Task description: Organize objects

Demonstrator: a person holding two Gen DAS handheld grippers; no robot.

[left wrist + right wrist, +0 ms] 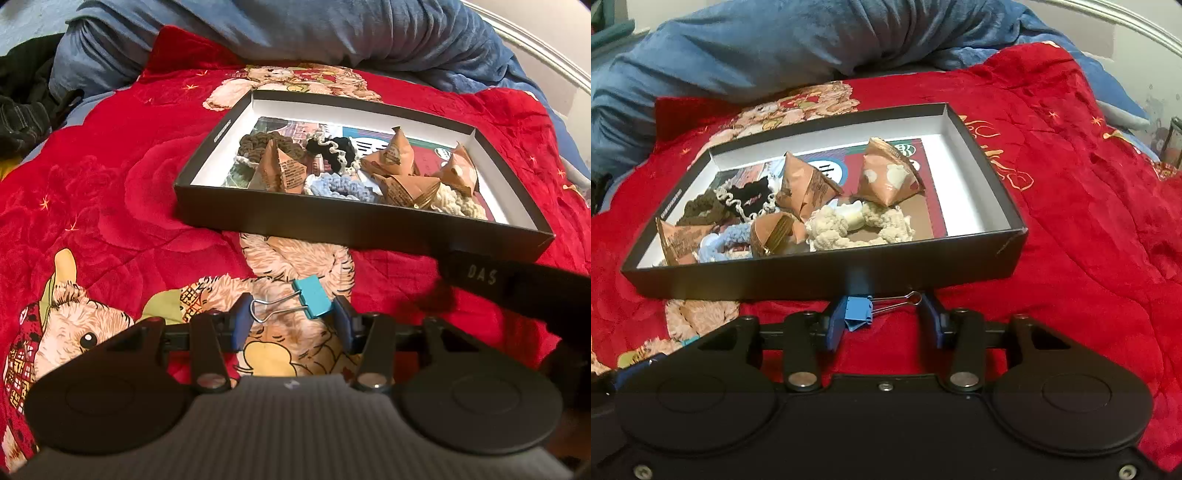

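Binder clips sit between both sets of jaws, which suggests the step in hand is picking up the last loose items from the bed. In the left wrist view the left gripper (291, 317) spans a teal binder clip (312, 301) lying on the red bear-print quilt (110, 206); its wire handles reach the left pad and its body meets the right pad, so the jaws look clenched on it end to end. In the right wrist view the right gripper (884, 317) brackets a blue binder clip (858, 314): the body lies against the left pad and the wire handles (901, 298) stretch toward the right one, but whether that pad presses on them cannot be told.

Just beyond both clips stands the black shallow box (827, 275), its near wall close to the fingertips. Inside lie brown pyramid-shaped packets (890, 177), a cream crocheted scrunchie (860, 230), a pale blue scrunchie (336, 184), a black one (332, 147) and a brown one (255, 144), all resting on a printed card.

The next move probably calls for lifting each clip clear of the quilt, carrying it over the near wall, and letting go above a free patch; the right end of the box floor looks barest. That wall stands directly in the way, so height is needed first. A dark arm of the other tool (517, 291) crosses the right of the left view, close enough to risk bumping. Farthest back, a rumpled blue duvet (775, 48) lies behind the box.
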